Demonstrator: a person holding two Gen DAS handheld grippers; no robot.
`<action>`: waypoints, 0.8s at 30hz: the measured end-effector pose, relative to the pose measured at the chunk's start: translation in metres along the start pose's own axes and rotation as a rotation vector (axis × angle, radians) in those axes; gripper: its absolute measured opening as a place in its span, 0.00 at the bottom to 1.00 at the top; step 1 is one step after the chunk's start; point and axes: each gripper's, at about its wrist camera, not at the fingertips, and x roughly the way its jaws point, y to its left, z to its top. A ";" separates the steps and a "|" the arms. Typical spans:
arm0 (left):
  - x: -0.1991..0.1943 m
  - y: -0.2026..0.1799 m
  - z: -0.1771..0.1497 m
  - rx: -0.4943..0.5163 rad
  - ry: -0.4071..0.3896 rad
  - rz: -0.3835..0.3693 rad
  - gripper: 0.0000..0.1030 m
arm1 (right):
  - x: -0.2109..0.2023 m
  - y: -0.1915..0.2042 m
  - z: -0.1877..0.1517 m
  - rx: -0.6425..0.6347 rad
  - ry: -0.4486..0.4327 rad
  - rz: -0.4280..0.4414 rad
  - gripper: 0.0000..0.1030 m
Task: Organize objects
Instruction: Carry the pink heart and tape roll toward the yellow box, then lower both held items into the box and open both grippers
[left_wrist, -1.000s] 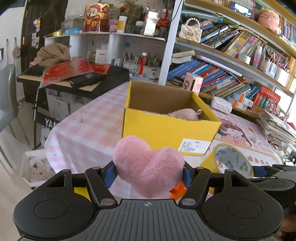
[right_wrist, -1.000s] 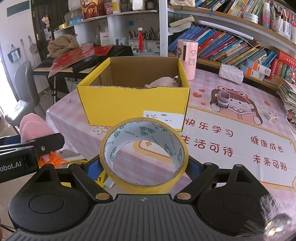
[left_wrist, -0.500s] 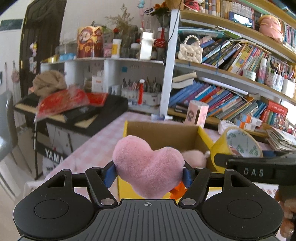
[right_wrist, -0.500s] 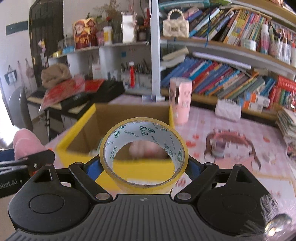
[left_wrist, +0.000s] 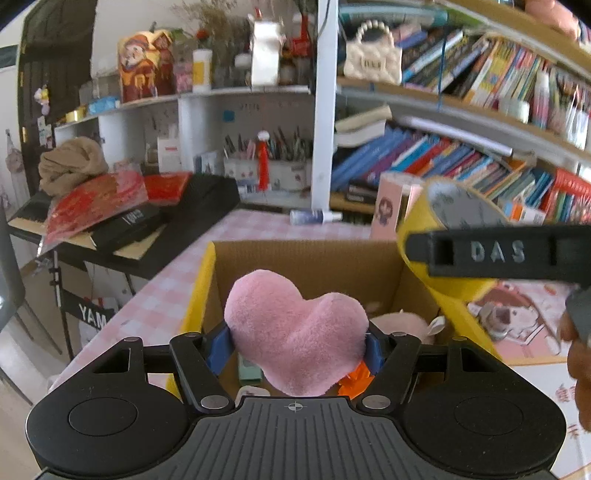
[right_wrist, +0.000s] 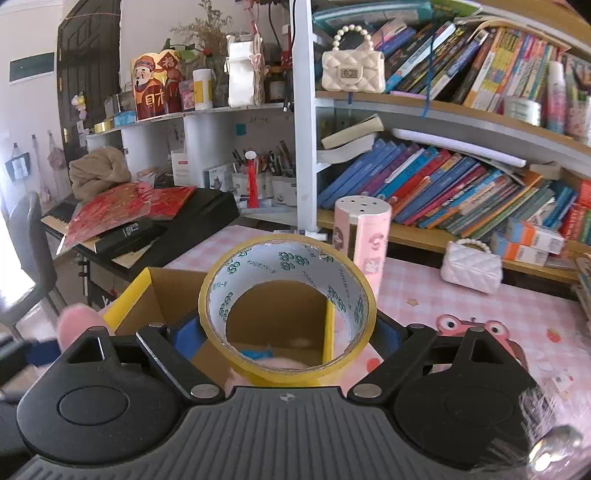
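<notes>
My left gripper (left_wrist: 295, 345) is shut on a pink plush heart (left_wrist: 295, 332), held over the open yellow cardboard box (left_wrist: 201, 295). My right gripper (right_wrist: 288, 332) is shut on a roll of yellow tape (right_wrist: 286, 371), also above the box (right_wrist: 127, 299). In the left wrist view the tape roll (left_wrist: 421, 218) and the right gripper's black finger (left_wrist: 498, 253) hang over the box's right side. A pale pink soft toy (left_wrist: 402, 325) and other small items lie inside the box. The pink heart (right_wrist: 75, 321) shows at the left edge of the right wrist view.
The box stands on a pink checked table (left_wrist: 162, 295). A pink cylinder (right_wrist: 364, 236) stands behind the box, a white quilted purse (right_wrist: 472, 266) further right. Bookshelves (right_wrist: 443, 184) fill the back; a black keyboard (left_wrist: 155, 221) with red packets sits left. A hand (left_wrist: 580, 362) shows at right.
Both grippers have moved forward with their loads, from in front of the box to above its opening. The tape roll now hangs over the box's right wall.
</notes>
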 end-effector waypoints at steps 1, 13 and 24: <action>0.005 -0.001 0.000 0.007 0.012 0.003 0.67 | 0.006 0.001 0.002 -0.007 0.006 0.010 0.86; 0.048 -0.015 -0.004 0.082 0.110 0.013 0.67 | 0.080 0.022 -0.001 -0.106 0.206 0.129 0.86; 0.062 -0.015 -0.009 0.085 0.171 0.022 0.69 | 0.110 0.032 -0.008 -0.183 0.303 0.127 0.86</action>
